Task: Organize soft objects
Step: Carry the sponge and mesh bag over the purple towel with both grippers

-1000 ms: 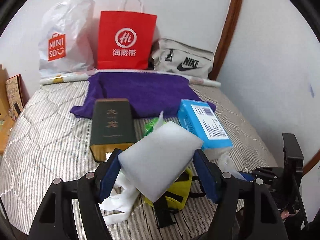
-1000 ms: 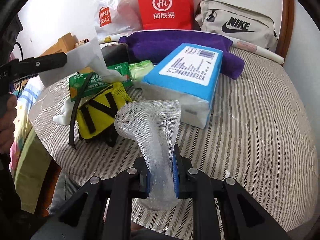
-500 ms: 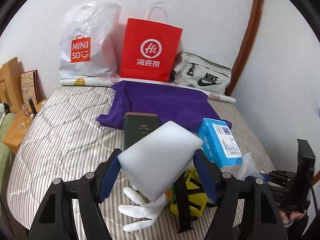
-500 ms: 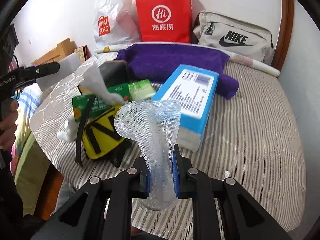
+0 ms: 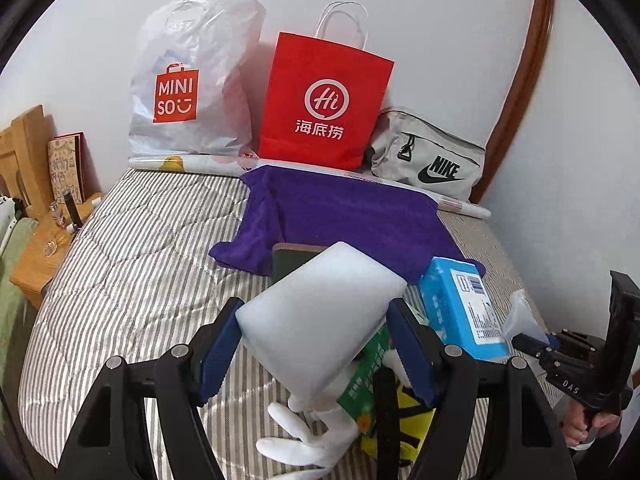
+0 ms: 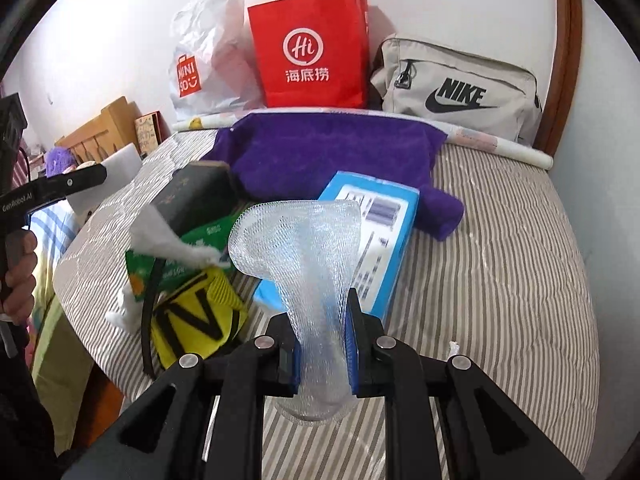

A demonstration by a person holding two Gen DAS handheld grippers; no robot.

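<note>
Striped bed (image 5: 132,264), bags along the wall. Purple towel (image 5: 352,216) spread at the far side, blue tissue pack (image 6: 376,224) just in front. Left tongs (image 5: 316,344) clamped on a white foam block (image 5: 320,316), held above the bed. Right tongs (image 6: 322,344) pinched tight on a clear foam net sleeve (image 6: 304,248), also aloft.

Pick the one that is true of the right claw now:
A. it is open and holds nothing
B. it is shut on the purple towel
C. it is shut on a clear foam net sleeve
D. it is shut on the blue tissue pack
C: in the right wrist view the right claw pinches the clear foam net sleeve between its blue pads.
</note>
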